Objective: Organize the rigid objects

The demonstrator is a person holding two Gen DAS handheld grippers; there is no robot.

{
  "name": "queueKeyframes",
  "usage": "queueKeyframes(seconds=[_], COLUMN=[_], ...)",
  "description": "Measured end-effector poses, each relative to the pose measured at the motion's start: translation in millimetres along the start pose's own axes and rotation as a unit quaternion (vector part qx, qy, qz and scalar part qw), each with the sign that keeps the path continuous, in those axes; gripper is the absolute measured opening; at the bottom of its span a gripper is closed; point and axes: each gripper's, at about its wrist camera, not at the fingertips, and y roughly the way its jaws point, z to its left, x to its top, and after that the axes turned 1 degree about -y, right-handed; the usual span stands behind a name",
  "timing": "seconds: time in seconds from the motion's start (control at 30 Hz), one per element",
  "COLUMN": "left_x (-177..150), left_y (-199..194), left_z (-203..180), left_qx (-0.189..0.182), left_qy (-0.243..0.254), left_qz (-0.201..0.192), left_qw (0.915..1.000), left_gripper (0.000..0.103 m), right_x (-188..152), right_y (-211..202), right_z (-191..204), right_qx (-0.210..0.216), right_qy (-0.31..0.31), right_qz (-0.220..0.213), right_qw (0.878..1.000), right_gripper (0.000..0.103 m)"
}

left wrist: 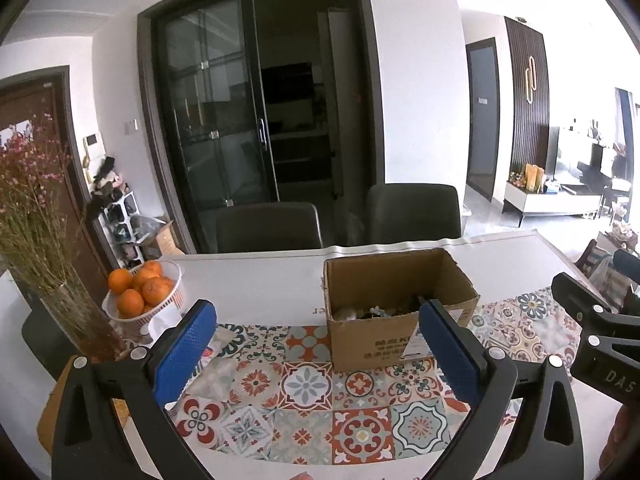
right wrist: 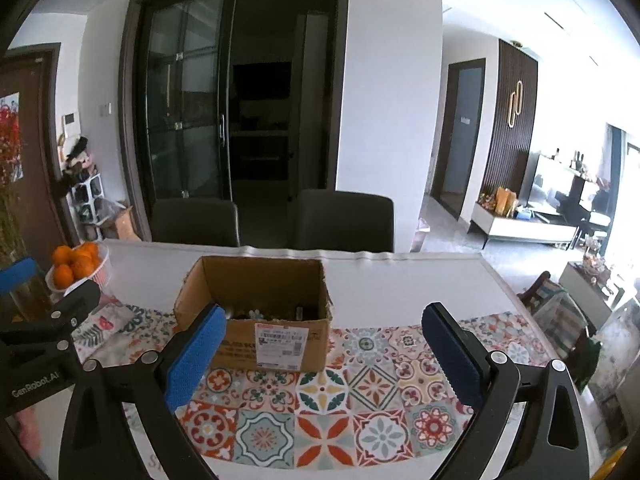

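Left hand-held gripper (left wrist: 316, 344) and right hand-held gripper (right wrist: 320, 350) both spread wide, empty; cardboard box (left wrist: 384, 300) ahead, untouched.

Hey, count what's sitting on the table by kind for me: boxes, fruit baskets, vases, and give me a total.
Cardboard box: 1
White basket of oranges: 1
Glass vase with dried flowers: 1
Total: 3
The box holds small items, too hidden to count.
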Motion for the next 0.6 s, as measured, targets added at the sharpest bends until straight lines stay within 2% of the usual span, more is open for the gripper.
queueKeyframes(seconds=[0.23, 0.6], left_x=[-5, -3], left_y=[-16, -32], left_z=[1, 2], left_qx=[-0.005, 0.000], left_qy=[-0.002, 0.000], left_qz=[-0.008, -0.028], left_qw=[1.0000, 0.9996], left_gripper=[0.103, 0.103], right_x=[-6, -6], right_y=[-22, -31], right_z=[-2, -3], right_qx=[0.008, 0.025], right_qy=[0.004, 0.010], right_qz=[-0.013, -0.017], right_qw=[1.000, 0.999], right_gripper=[0.100, 0.100])
